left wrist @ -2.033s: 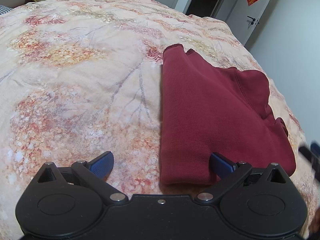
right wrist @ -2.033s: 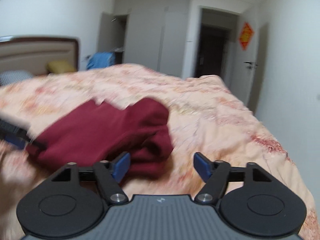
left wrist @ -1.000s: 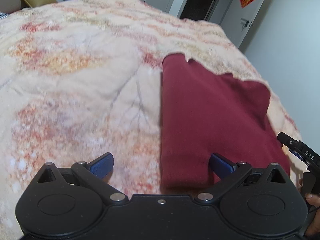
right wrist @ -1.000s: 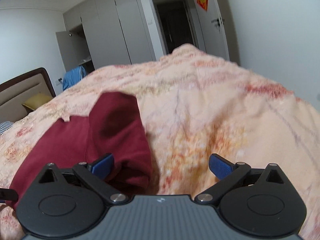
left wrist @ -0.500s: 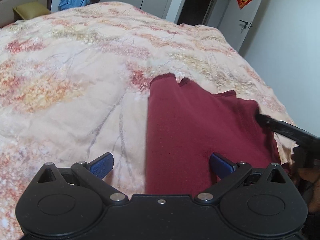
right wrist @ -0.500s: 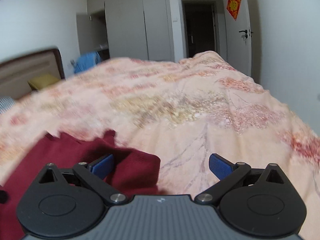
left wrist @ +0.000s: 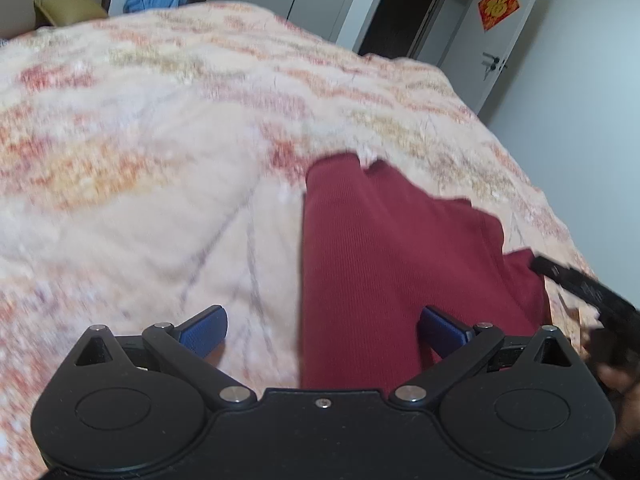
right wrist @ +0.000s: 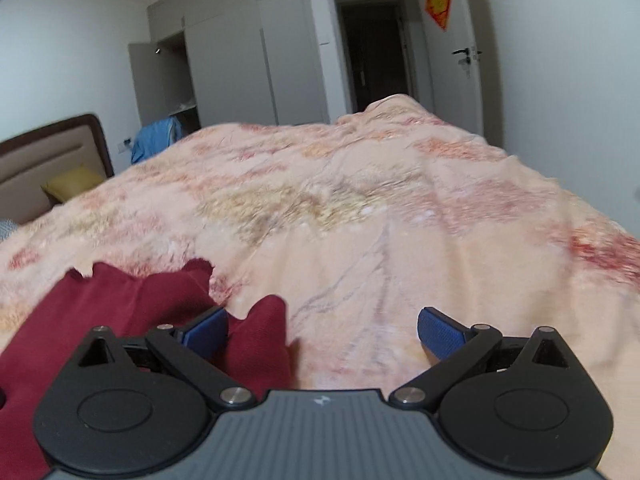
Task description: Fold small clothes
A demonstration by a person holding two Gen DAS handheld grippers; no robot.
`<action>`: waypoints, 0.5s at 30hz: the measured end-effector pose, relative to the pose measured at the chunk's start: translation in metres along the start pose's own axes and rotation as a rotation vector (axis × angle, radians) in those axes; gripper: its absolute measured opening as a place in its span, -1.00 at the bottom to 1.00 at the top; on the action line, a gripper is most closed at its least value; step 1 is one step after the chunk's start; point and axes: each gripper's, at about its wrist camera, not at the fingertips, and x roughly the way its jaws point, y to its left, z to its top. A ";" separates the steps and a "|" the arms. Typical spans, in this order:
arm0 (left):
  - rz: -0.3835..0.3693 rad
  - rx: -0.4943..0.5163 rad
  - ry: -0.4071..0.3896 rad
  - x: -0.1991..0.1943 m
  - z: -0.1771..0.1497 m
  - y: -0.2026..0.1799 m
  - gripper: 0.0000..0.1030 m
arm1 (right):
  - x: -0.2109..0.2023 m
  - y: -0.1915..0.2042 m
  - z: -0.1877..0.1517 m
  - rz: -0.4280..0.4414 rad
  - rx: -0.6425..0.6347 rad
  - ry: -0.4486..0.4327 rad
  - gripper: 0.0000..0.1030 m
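- The bedspread [left wrist: 132, 184], peach with a red and yellow floral print, covers the bed and carries everything; a yellow pillow [left wrist: 64, 8] sits at the far left by the headboard.
- The left claw [left wrist: 322, 332] is spread wide and holds nothing. Its left pad hangs over bare bedspread, its right pad over the cloth, so the garment's long left edge runs between them.
- The maroon garment [left wrist: 384, 264] lies flat on the bed, already folded into a narrow panel, with a straight left edge and a stepped, looser right side.
- The right claw [right wrist: 322, 334] is also spread and empty. In the right wrist view its left pad sits at the garment's right-hand flap [right wrist: 260, 340], its right pad over bare bedspread; whether the pad touches cloth I cannot tell.
- The step in hand looks like taking both near corners for a fold away from the person, near hem toward the far edge.
- To do it well, I would:
  - bring each claw low so one pad slides under all layers;
  - grip near the corners, level with each other;
  - lift and carry both together so the crease stays square.
- The loose right flap could slip out of a shallow grip.
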 end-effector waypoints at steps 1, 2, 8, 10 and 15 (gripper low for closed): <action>0.003 0.000 -0.008 -0.001 0.002 0.001 0.99 | -0.006 -0.003 0.000 -0.005 0.009 0.011 1.00; 0.007 -0.003 -0.007 -0.001 0.003 0.002 0.99 | -0.010 -0.005 -0.001 -0.002 0.016 0.030 1.00; 0.025 -0.002 0.026 -0.002 -0.004 0.007 0.99 | -0.041 0.000 -0.039 -0.018 -0.027 0.155 1.00; 0.016 -0.013 0.031 -0.004 -0.009 0.012 0.99 | -0.059 0.004 -0.056 -0.037 -0.035 0.131 1.00; 0.016 -0.022 0.031 -0.009 -0.008 0.013 0.99 | -0.086 0.003 -0.064 0.001 0.001 0.086 1.00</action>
